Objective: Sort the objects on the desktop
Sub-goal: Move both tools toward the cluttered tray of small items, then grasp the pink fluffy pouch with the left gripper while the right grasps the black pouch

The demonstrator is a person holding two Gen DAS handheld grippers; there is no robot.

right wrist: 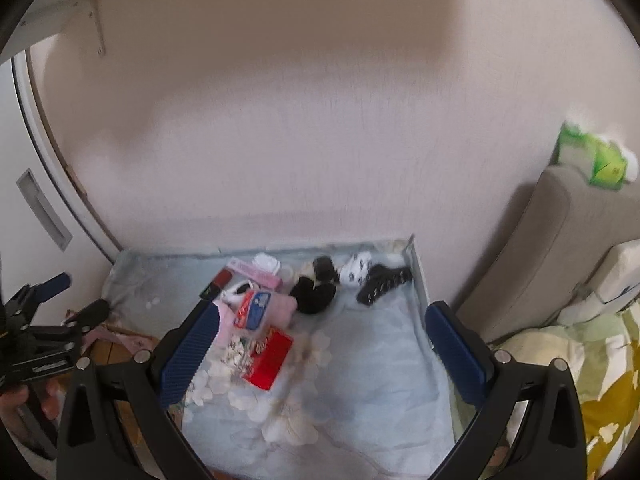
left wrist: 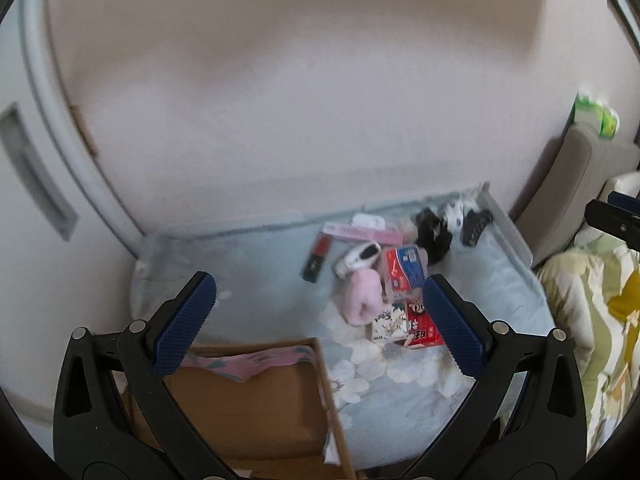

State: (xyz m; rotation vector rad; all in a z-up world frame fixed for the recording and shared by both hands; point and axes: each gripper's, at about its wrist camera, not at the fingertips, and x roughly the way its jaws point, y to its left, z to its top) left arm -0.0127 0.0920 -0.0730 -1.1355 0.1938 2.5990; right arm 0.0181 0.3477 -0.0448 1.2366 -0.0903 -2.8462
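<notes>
A pile of small objects lies on a pale blue flowered cloth [left wrist: 248, 296]: a pink soft item [left wrist: 364, 296], a red-blue packet [left wrist: 404, 272], a red box [left wrist: 424, 330], a black-red bar [left wrist: 318, 258], black and white socks [left wrist: 436, 228] and a black comb-like piece [left wrist: 474, 228]. My left gripper [left wrist: 320, 316] is open and empty, above the cardboard box [left wrist: 256, 408]. My right gripper [right wrist: 324, 352] is open and empty above the cloth, right of the red box [right wrist: 270, 358] and the pile [right wrist: 260, 308].
The cardboard box holds a pink patterned cloth [left wrist: 248, 362]. A wall stands behind the table. A grey headboard [right wrist: 560, 240] with a green pack [right wrist: 592, 160] and flowered bedding [right wrist: 592, 368] lie on the right. A white door [left wrist: 36, 184] is on the left.
</notes>
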